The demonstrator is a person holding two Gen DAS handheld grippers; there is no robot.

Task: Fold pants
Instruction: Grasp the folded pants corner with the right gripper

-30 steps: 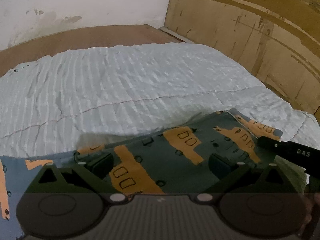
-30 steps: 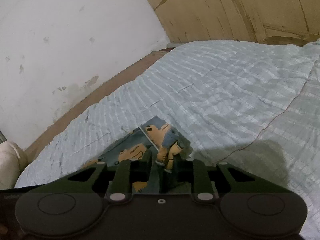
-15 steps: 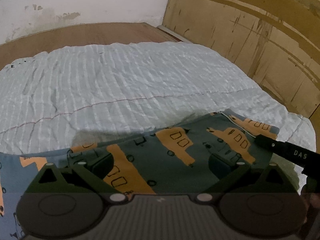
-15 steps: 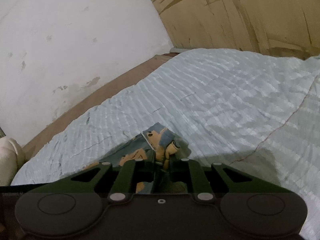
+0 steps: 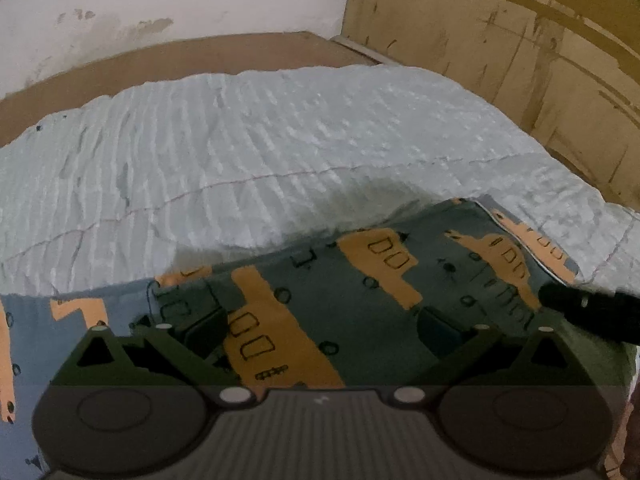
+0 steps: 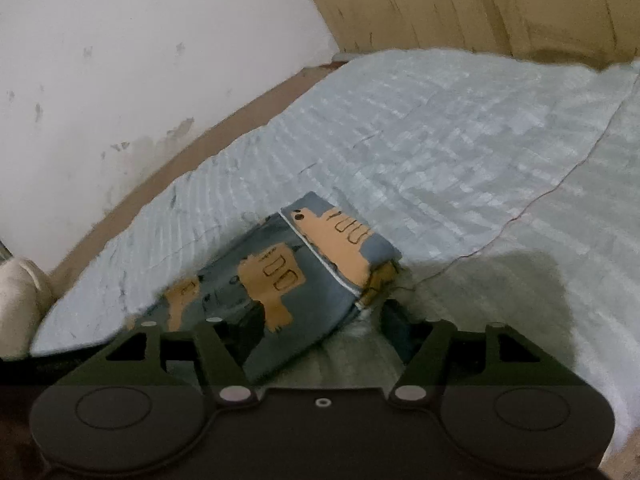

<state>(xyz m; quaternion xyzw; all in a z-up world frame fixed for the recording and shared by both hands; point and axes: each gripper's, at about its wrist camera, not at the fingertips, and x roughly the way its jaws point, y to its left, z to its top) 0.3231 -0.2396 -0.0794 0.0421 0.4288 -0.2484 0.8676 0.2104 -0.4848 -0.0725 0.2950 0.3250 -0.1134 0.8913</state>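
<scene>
1. My right gripper (image 6: pixel 324 330) has its jaws opening; the pants (image 6: pixel 280 280) corner lies between them, no longer pinched.
2. My left gripper (image 5: pixel 320 326) has jaws spread wide over the pants (image 5: pixel 360 280), gripping nothing I can see.
3. Pants lie folded on the quilt (image 5: pixel 280 152), spreading ahead of both jaws.
4. The other gripper's black finger (image 5: pixel 580 310) pokes in at right of my left jaws.
5. Beyond: white wall (image 6: pixel 120 60) and wooden panel (image 5: pixel 500 40).
</scene>
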